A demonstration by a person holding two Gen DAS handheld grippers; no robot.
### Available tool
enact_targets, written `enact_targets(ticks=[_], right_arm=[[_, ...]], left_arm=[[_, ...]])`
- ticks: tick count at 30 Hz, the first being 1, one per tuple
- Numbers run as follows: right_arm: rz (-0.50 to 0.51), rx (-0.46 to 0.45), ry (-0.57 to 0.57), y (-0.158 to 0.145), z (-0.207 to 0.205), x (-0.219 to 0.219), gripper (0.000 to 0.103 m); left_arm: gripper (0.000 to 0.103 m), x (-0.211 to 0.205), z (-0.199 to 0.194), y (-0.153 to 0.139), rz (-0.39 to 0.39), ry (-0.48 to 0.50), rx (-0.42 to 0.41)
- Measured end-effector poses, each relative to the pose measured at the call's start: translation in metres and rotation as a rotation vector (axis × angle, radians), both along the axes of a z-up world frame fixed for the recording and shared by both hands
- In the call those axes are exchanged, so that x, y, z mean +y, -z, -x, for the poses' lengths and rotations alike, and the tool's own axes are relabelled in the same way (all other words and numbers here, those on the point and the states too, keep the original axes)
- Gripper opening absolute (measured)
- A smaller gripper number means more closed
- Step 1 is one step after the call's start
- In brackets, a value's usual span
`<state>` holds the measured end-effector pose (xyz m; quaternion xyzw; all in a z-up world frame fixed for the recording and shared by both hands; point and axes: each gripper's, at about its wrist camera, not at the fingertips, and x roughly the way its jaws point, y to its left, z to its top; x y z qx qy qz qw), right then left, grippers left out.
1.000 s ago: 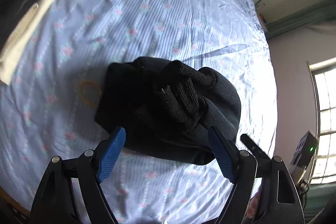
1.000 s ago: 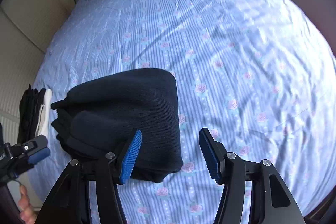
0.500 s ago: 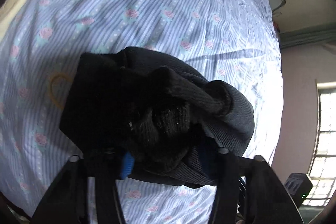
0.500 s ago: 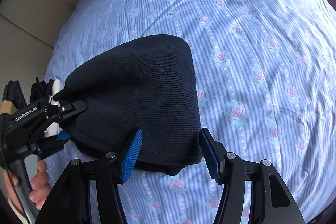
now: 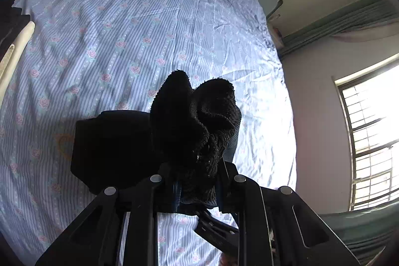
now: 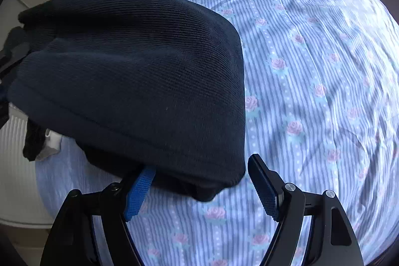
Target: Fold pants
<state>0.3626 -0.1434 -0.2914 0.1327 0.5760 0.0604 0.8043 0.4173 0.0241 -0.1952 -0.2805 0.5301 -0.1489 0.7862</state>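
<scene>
Garment: black ribbed knit pants (image 6: 139, 81), folded into a thick bundle, fill the left and centre of the right wrist view and the lower centre of the left wrist view.
Support: blue striped bedsheet with pink roses (image 5: 119, 41) lies under the bundle and behind it in both views.
Change, left side: one second ago the left gripper (image 5: 197, 187) stood wide, short of the bundle; it has since moved in and clamped a fuzzy bunched edge.
Change, right side: the right gripper (image 6: 199, 188) has advanced from beside the bundle to its near edge.
Meaning for task: judged, folding is largely complete; both tools are securing the bundle, probably for lifting or a last tuck.
Left fingers: narrow, pinching the bunched fabric, which rises above them at frame centre. The pads are mostly hidden by cloth.
Right fingers: wide apart. The left pad (image 6: 138, 191) sits tucked beneath the bundle's near edge, apparently touching it; the right pad (image 6: 264, 187) is just beside the corner, clear of the fabric.
Other items: pale folded cloth (image 5: 15, 51) at the left edge of the left wrist view, well apart.
</scene>
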Motion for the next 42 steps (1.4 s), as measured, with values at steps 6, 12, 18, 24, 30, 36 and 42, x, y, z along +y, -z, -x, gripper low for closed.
enact_targets(ticks=[6,12,18,24,30,36,42], right_arm=[[0.181,-0.036,0.112,-0.013,0.005,-0.022,0.073],[0.291,-0.013,0.011,-0.009,0.010,-0.008,0.073],[0.214,0.065,-0.068,-0.011,0.015,0.000,0.073],[0.072,-0.071,-0.051,-0.068,0.038,-0.006,0.073],[-0.074,-0.003,0.048,-0.029,-0.022,-0.024,0.073],[-0.122,0.071,0.024,0.013,-0.044,-0.017,0.074],[-0.187,0.115,0.071,0.042,-0.047,-0.024,0.079]], left_arm=[[0.022,0.019,0.005,0.027,-0.067,-0.004,0.045],[0.024,0.034,0.006,0.085,-0.070,-0.031,0.171],[0.045,0.038,0.004,0.098,-0.147,0.025,0.178],[0.066,0.037,0.004,0.105,-0.232,0.109,0.157],[0.084,0.047,-0.008,0.119,-0.238,0.132,0.169],[0.092,0.055,-0.012,0.140,-0.208,0.174,0.196],[0.095,0.063,-0.019,0.164,-0.101,0.152,0.240]])
